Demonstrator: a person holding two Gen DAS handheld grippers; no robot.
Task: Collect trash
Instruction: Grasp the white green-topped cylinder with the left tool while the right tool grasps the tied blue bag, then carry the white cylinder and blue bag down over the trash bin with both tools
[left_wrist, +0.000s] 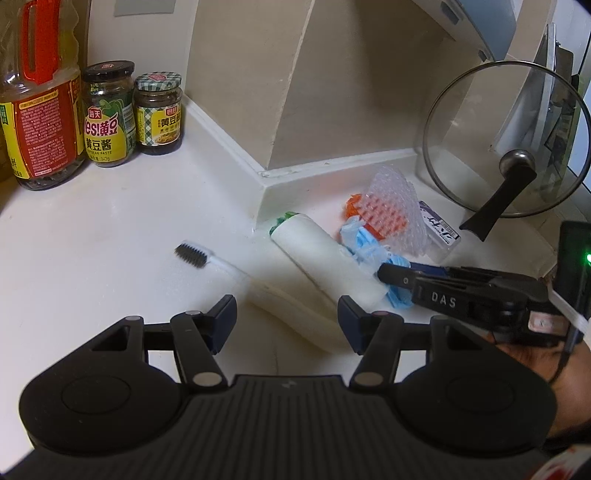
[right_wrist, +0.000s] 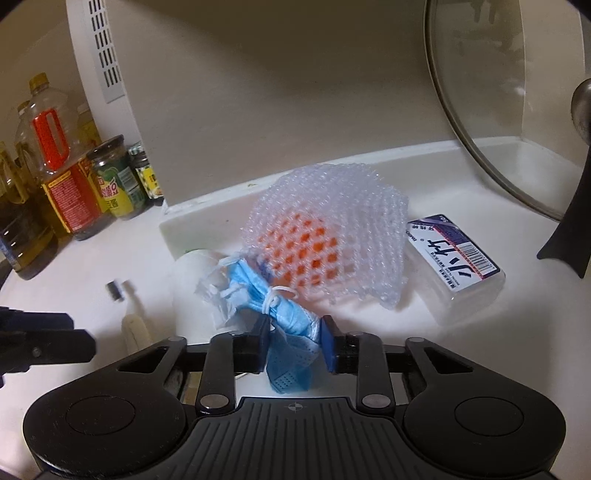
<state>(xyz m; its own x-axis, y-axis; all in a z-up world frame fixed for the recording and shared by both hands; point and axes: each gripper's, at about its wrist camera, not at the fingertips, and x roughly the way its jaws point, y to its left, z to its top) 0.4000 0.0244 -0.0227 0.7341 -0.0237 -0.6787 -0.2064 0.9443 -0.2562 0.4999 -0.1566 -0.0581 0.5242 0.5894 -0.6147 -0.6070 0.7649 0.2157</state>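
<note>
Two grippers work over the table (left_wrist: 110, 229): the right gripper (right_wrist: 295, 334) seemingly pinches the blue face mask (right_wrist: 286, 314) near the bubble wrap (right_wrist: 332, 229); the left gripper's (left_wrist: 288, 325) fingers stand open above a toothbrush (left_wrist: 221, 267).

The right gripper (right_wrist: 295, 338) has its jaws pressed on a crumpled blue face mask (right_wrist: 284, 314) on the white table (right_wrist: 369, 332). Just beyond lies bubble wrap (right_wrist: 332, 229) over something orange, a clear plastic box (right_wrist: 458, 258) to its right.
</note>
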